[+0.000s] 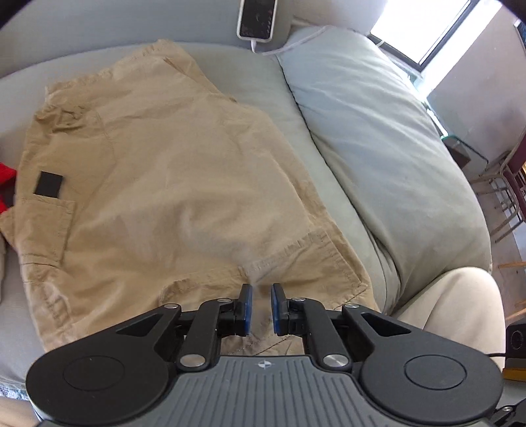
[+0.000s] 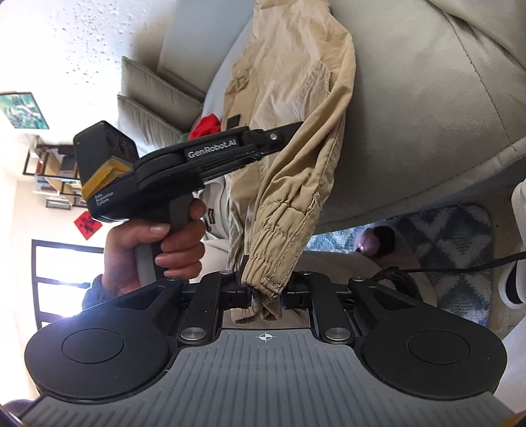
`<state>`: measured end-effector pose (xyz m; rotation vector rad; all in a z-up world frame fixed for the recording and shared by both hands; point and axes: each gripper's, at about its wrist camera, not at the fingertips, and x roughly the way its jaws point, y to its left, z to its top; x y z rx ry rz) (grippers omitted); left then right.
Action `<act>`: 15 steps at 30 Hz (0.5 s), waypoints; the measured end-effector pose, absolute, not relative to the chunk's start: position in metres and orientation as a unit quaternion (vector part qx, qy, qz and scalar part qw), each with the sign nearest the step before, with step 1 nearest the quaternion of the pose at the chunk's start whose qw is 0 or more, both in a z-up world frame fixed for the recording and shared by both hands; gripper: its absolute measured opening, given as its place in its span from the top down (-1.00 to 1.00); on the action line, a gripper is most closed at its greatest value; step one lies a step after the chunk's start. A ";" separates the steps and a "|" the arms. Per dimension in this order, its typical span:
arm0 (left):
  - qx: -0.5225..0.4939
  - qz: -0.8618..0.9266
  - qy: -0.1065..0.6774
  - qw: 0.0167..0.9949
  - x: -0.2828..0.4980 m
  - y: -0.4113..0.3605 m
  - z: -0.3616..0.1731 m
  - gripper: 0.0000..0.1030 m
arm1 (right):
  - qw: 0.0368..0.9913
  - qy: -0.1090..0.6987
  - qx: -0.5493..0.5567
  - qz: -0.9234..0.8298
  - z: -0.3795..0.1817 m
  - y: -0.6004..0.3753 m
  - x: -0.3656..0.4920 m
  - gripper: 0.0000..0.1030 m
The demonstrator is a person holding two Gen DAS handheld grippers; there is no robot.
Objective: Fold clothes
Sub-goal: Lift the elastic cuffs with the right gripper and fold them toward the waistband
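Two grippers: both black, two-fingered, each held by a person.
Right gripper (image 2: 265, 292): fingers pinching the gathered elastic cuff of the tan cotton trousers (image 2: 289, 138), the leg rising away from it.
Left gripper (image 1: 261, 307): blue-padded fingers (image 1: 246, 305) slightly parted with nothing between them, just over the near hem of the trousers (image 1: 157, 184).
Left hand (image 2: 154, 249): wrapped around the gripper's handle.
Trousers: spread across the pale grey sofa seat (image 1: 273, 98), near edge hanging off.
Red cloth (image 1: 6, 187): at the seat's left edge.
White-cased phone (image 1: 257, 18): far edge, cable attached.
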<state>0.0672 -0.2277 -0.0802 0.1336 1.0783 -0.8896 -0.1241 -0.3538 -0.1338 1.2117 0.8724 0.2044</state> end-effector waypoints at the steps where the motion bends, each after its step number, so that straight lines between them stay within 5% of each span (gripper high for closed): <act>1: 0.045 -0.406 0.479 0.777 0.068 -0.216 -0.068 0.53 | 0.728 0.395 0.553 0.094 -0.133 -0.354 -0.123 0.70; 7: -0.035 -0.358 0.369 0.857 0.068 -0.134 -0.010 0.39 | 0.730 0.374 0.562 0.108 -0.112 -0.358 -0.106 0.70; 15: -0.105 -0.256 0.338 0.899 0.085 -0.081 -0.007 0.39 | 0.741 0.327 0.578 0.103 -0.081 -0.363 -0.051 0.69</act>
